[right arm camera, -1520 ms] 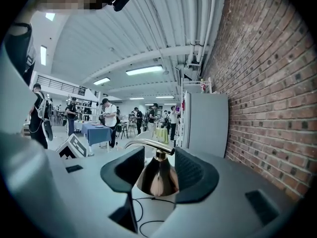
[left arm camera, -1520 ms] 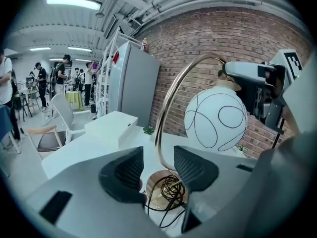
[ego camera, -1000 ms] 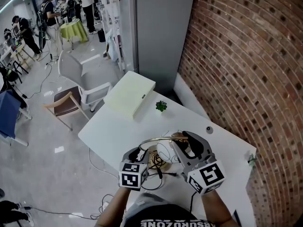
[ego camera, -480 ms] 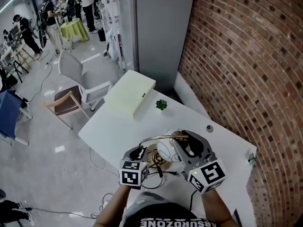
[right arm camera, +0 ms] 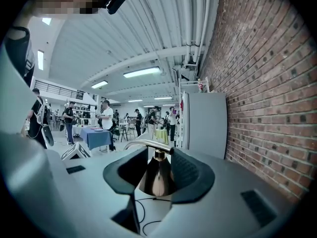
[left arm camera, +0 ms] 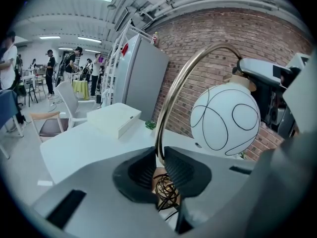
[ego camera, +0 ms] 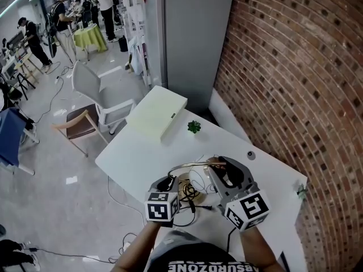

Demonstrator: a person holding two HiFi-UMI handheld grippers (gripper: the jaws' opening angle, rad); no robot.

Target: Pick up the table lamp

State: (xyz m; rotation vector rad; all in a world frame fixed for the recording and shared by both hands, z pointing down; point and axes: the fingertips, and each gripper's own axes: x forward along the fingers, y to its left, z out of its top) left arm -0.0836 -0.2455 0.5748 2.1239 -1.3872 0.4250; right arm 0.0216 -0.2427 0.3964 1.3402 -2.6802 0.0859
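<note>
As you look steeply down, a red brick wall [ego camera: 295, 67] fills the right side, with a tall grey cabinet [ego camera: 193, 38] standing against it at the far end. A white table [ego camera: 136, 152] runs along the foot of the wall, and you stand at its near edge. At its far corner, by the cabinet, lies a flat white box [ego camera: 156, 113].

By the near edge, in front of you, is the lamp [left arm camera: 225, 115]: a thin gold arm that arches up and over, with a white ball shade, marked with thin black looping lines, hanging from its end under a brass cone.

Your right gripper [right arm camera: 157, 175] points nearly level, and its jaws hold that brass cone, one dark pad against each side of it.

Your left gripper [left arm camera: 159, 165] tilts downward at the foot of the arch. Its jaws are closing on the gold arm, which rises between the two pads with almost no gap on either side.

A tangle of dark cable [ego camera: 187, 192] lies on the table below the left jaws. A small green plant [ego camera: 194, 127] sits just beside the box. A small dark round thing [ego camera: 250, 154] lies near the wall-side edge.
</note>
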